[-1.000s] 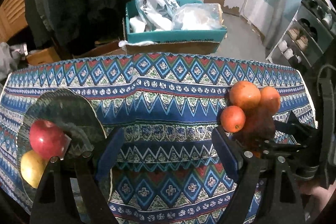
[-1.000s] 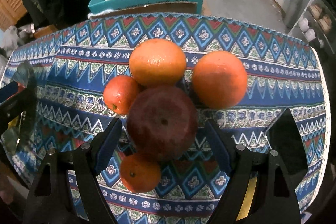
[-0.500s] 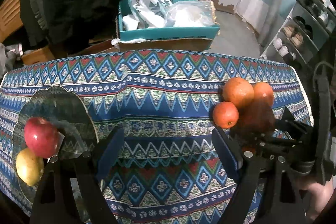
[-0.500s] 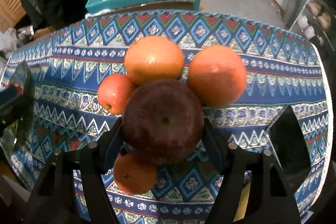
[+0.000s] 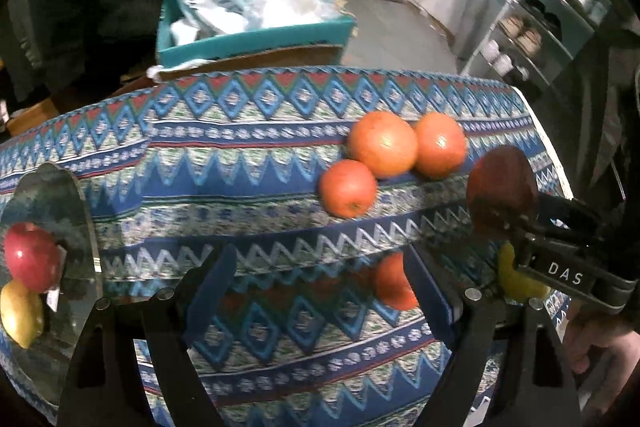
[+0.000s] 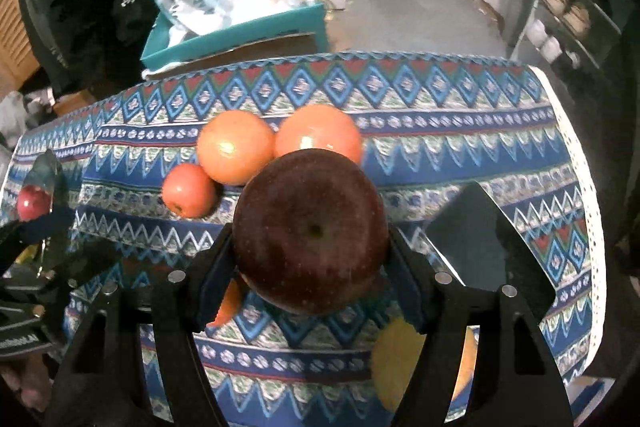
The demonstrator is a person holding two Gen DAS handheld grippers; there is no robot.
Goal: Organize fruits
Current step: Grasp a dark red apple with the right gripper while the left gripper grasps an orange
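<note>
While your right gripper (image 6: 310, 263) clenches the dark apple (image 6: 310, 231), carry it level toward the counter's left-edge plate (image 5: 80, 195); left gripper (image 5: 320, 279) stays released.

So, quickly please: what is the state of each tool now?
Left tool: open, holding nothing.
Right tool: closed on the dark red apple.

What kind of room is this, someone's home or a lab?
Most likely a lived-in home: a table under a patterned tablecloth holding fruit, a shoe rack by the wall, and a teal box of bags on the floor. Peeling wall paint fits that too.
</note>
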